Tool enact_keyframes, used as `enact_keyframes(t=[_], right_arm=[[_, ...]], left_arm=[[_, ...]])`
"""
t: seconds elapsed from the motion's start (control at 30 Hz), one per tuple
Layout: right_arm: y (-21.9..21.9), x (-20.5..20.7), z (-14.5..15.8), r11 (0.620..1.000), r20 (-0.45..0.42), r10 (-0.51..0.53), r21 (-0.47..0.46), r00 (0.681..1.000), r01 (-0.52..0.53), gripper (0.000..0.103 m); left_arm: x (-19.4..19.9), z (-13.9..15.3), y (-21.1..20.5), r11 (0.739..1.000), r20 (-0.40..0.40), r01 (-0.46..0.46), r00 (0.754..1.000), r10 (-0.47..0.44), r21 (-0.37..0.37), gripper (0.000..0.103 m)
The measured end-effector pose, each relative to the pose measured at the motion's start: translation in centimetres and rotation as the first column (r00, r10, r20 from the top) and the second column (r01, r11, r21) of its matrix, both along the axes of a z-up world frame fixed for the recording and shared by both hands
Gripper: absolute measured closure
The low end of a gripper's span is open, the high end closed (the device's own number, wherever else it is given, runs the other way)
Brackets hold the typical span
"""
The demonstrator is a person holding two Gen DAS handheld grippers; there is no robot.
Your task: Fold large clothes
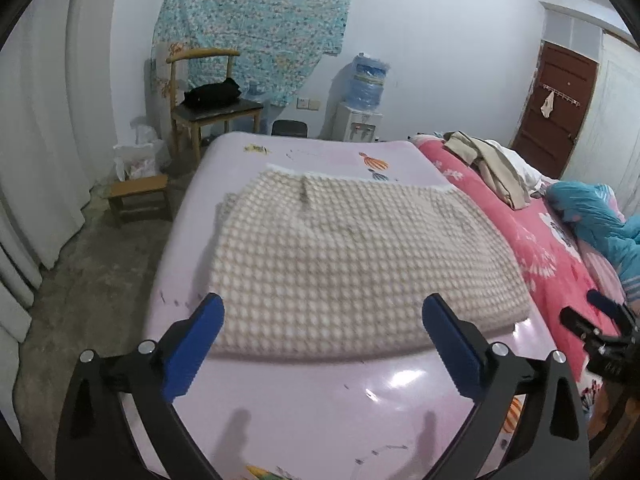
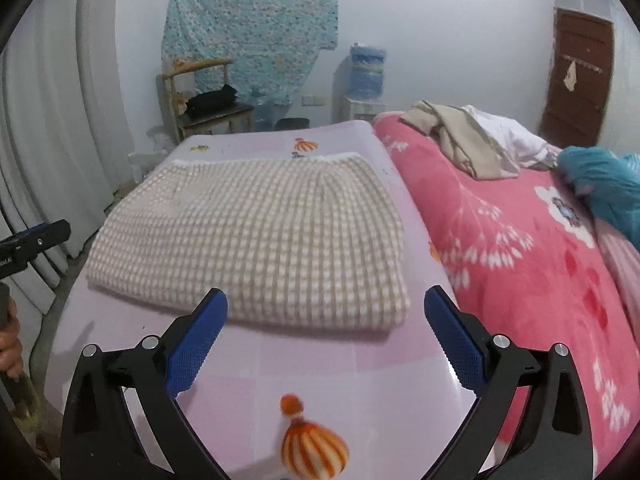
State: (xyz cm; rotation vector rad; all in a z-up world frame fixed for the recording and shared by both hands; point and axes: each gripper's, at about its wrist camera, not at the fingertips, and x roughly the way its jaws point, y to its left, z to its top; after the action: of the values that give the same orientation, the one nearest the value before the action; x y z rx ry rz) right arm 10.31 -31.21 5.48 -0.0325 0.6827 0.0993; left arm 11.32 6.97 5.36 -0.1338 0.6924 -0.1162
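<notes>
Sweater (image 1: 352, 264), beige-checked and folded, lies flat on the pink sheet (image 1: 320, 400) beside a red blanket (image 2: 520, 260). Both tongs hang over the sheet just short of its near edge, jaws spread wide, holding nothing: left gripper (image 1: 323, 322), right gripper (image 2: 326, 310). Only the left view shows a stool (image 1: 140, 196) on the floor and the right gripper at its edge. Only the right view shows an orange balloon print (image 2: 314, 448) and the person's hand (image 2: 10, 344).
</notes>
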Motion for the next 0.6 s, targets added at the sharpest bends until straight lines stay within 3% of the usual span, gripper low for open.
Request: enact_keyframes(t=[0.1,0.23,0.47,0.6], right_arm=[[0.7,-1.3,0.1,0.999,0.027,-0.026,-0.021,0.999,0.026,0.008],[2.2,-2.6,0.2,1.000,0.056,-0.012,-0.026,0.998,0.013,0.008],[3.4,-3.1,0.3,0.998,0.095,-0.037,-0.048,0.995,0.041,0.008],[3.8,-2.6,-0.3,0.996,0.057,-0.026,-0.080,0.998,0.030,0.008]], left_arm=[[-0.8,-0.7,-1.2,0.999,-0.018,-0.032,0.999,0.033,0.013,0.005],[-1.8,-1.3,-2.5,0.974,0.012,-0.165,0.986,0.165,0.156,0.005],[-2.3,-1.5,-2.9,0.958,0.014,-0.230,0.973,0.231,0.170,0.005],[-2.5,-1.7,-2.9,0.953,0.007,-0.245,0.969,0.248,0.180,0.005]])
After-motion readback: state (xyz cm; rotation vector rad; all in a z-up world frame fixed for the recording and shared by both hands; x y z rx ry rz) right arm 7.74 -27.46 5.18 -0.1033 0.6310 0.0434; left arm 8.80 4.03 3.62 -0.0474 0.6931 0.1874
